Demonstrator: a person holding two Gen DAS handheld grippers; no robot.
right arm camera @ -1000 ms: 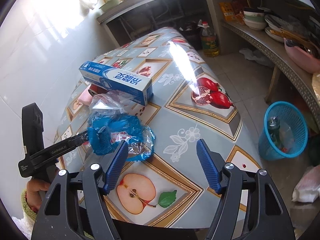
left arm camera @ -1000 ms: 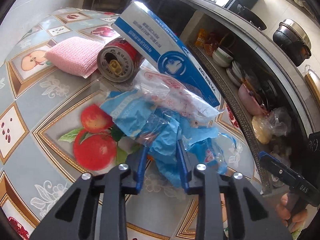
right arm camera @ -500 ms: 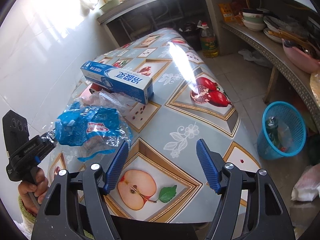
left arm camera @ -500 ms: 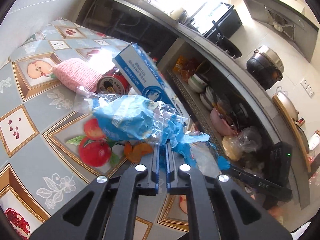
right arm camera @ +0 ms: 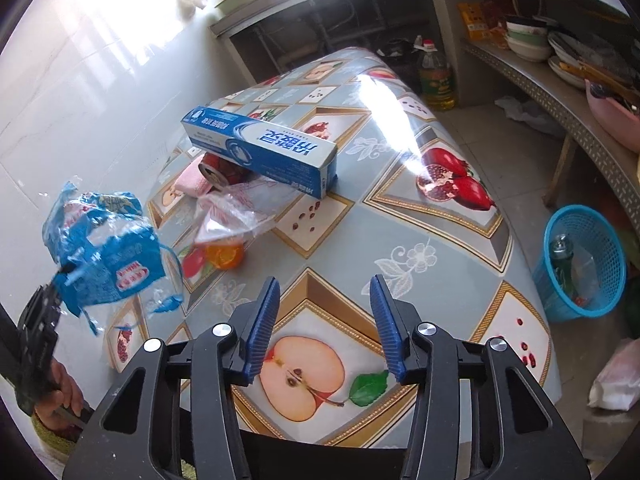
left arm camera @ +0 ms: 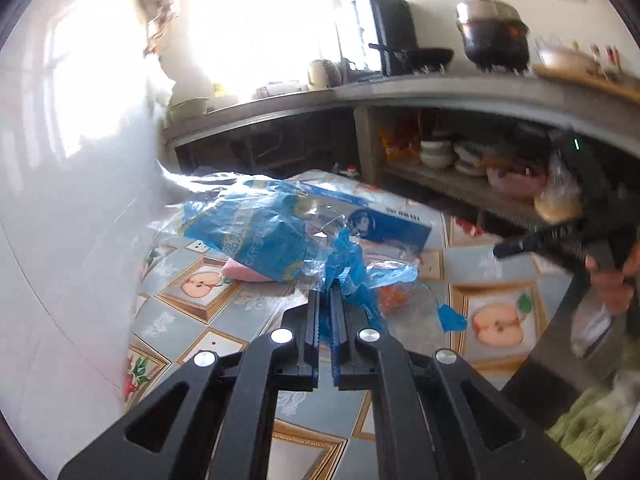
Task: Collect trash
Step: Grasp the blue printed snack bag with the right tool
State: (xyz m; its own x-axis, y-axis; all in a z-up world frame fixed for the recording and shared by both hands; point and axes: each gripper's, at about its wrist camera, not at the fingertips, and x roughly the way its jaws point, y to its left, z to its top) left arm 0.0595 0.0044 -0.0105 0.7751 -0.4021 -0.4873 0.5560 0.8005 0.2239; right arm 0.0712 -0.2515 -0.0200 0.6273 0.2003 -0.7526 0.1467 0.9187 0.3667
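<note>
With the left gripper (left arm camera: pixel 325 300) clenched on the crumpled blue plastic wrapper (left arm camera: pixel 264 236) hanging just ahead of its fingertips and clear of the table (right arm camera: pixel 436 248), a steady carry to the blue wastebasket (right arm camera: pixel 580 264) would prevent slipping, while the right gripper (right arm camera: pixel 325 322) is closing on nothing.

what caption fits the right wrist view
Left gripper lifts blue plastic wrapper off fruit-print table; basket waits.

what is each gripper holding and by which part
The left gripper is shut on the blue wrapper, pinching a crumpled edge of it, clear of the table. The right gripper holds nothing; its jaws are closing on air.
</note>
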